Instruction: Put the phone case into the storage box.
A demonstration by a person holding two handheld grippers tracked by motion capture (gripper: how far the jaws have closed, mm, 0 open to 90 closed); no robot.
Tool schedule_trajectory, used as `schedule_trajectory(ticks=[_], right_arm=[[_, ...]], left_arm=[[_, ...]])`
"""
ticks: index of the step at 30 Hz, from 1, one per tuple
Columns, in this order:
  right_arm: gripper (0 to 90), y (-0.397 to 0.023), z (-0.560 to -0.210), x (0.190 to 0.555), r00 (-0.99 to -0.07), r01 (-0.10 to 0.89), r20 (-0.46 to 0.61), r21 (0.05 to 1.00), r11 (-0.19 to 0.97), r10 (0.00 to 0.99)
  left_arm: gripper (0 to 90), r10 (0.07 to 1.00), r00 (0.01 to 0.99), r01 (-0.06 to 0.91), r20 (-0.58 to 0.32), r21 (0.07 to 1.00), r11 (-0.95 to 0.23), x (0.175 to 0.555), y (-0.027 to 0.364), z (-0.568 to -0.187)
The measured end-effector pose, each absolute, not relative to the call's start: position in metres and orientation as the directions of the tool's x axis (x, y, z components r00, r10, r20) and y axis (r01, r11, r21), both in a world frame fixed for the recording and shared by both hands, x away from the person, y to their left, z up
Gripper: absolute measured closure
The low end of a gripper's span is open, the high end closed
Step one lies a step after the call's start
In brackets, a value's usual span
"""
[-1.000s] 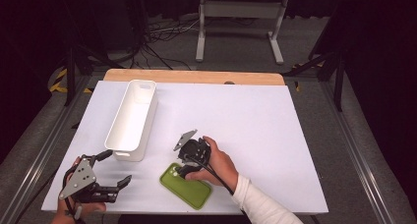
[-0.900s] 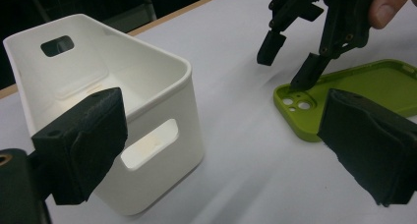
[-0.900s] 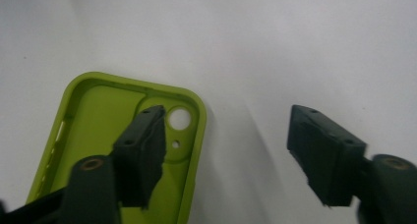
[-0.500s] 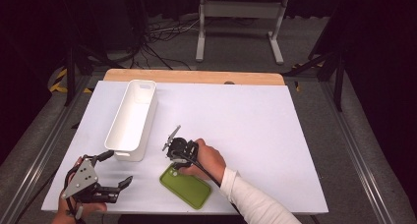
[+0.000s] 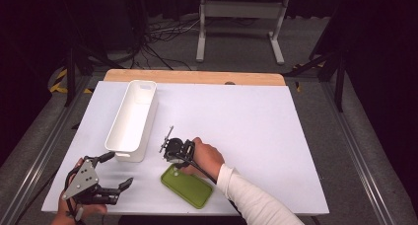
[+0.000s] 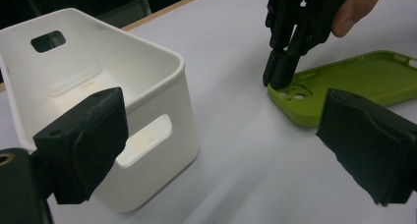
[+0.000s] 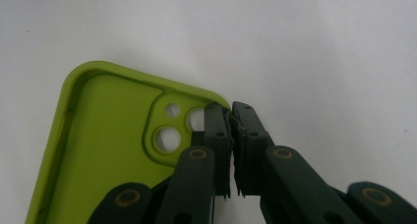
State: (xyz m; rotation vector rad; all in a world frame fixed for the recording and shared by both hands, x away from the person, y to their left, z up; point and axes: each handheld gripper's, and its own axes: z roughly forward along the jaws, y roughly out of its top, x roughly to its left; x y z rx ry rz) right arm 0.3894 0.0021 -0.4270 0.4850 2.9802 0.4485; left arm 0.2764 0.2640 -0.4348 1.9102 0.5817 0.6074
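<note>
Since a sec ago my right gripper (image 5: 172, 153) has slid left and tipped down onto the green phone case (image 5: 187, 186), which lies inside-up near the bench's (image 5: 256, 136) front edge, a bit left of centre. In the right gripper view its two jaws are pressed together on the case's corner rim by the camera cut-outs (image 7: 169, 130) (one jaw inside the wall, one outside), so it's pinching the case. In the left gripper view those tips come down on the same corner, w/ my right hand (image 5: 204, 156) behind them.

Left gripper (image 5: 116, 173) sits near the front-left corner, about where it was, jaws spread wide w/ nothing between them. It's aimed at the near end of the white bin (image 5: 132, 121), just beside it, not touching as far as I can tell. Bin runs lengthwise toward the back edge, left of centre, and looks empty; case lies apart from it, to its right.
</note>
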Motion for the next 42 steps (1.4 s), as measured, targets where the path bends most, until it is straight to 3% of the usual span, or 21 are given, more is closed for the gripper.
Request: schedule_trajectory(ticks=[9, 17, 30, 42], right_arm=[[87.1, -0.002, -0.426, 0.389, -0.944, 0.288, -0.058, 0.340, 0.895, 0.326], [87.3, -0.021, -0.410, 0.383, -0.916, 0.286, -0.109, 0.495, 0.820, 0.385], [87.3, -0.073, -0.370, 0.362, -0.812, 0.227, -0.189, 0.769, 0.597, 0.552], [87.3, -0.090, -0.364, 0.350, -0.759, 0.167, -0.227, 0.838, 0.520, 0.611]], left_arm=[[6.1, 0.632, 0.760, 0.130, 0.151, 0.917, -0.376, 0.276, 0.265, -0.435], [6.3, 0.643, 0.750, 0.134, 0.153, 0.917, -0.375, 0.276, 0.265, -0.435], [8.2, 0.657, 0.742, 0.153, 0.130, 0.922, -0.356, 0.279, 0.264, -0.434], [9.2, 0.655, 0.752, 0.164, 0.076, 0.940, -0.298, 0.283, 0.253, -0.426]])
